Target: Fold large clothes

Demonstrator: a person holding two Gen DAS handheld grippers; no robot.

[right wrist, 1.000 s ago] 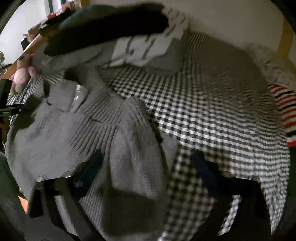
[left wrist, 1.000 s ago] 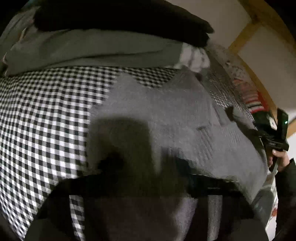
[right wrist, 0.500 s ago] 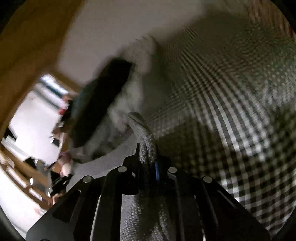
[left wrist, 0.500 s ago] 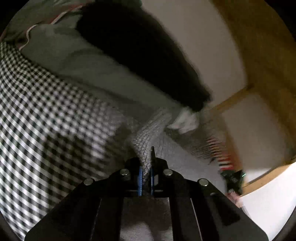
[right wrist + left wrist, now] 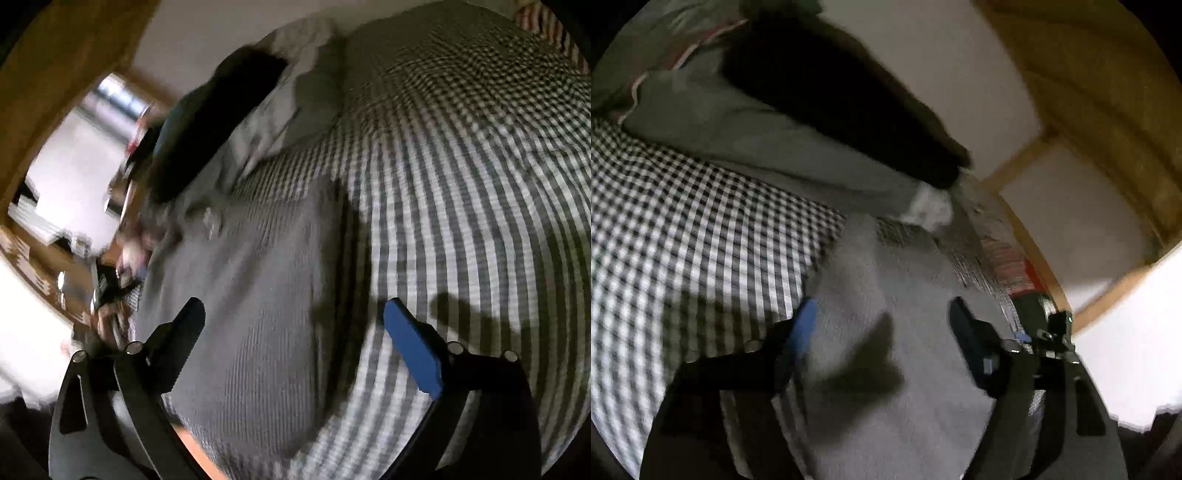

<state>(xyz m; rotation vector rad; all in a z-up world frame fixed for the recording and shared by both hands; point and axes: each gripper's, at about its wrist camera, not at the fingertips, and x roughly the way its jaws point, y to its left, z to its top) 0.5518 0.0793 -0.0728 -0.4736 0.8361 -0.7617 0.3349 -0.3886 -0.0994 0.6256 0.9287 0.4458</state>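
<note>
The grey ribbed knit sweater (image 5: 255, 295) lies flat on the black-and-white checked bedcover (image 5: 480, 192), released by both tools. The left gripper (image 5: 882, 314) has its jaws opening wide above the knit, its pads pressing on nothing. The right gripper (image 5: 293, 314) is opening too, one finger over the sweater's edge, the blue-padded one over the checks. Only the left view shows the red-striped cloth (image 5: 1012, 266) beyond the sweater; only the right view shows the sweater's far end with a pale glint, too smeared to name. A dark garment (image 5: 842, 92) on a grey pillow (image 5: 738, 125) sits behind, its outline blurred.
</note>
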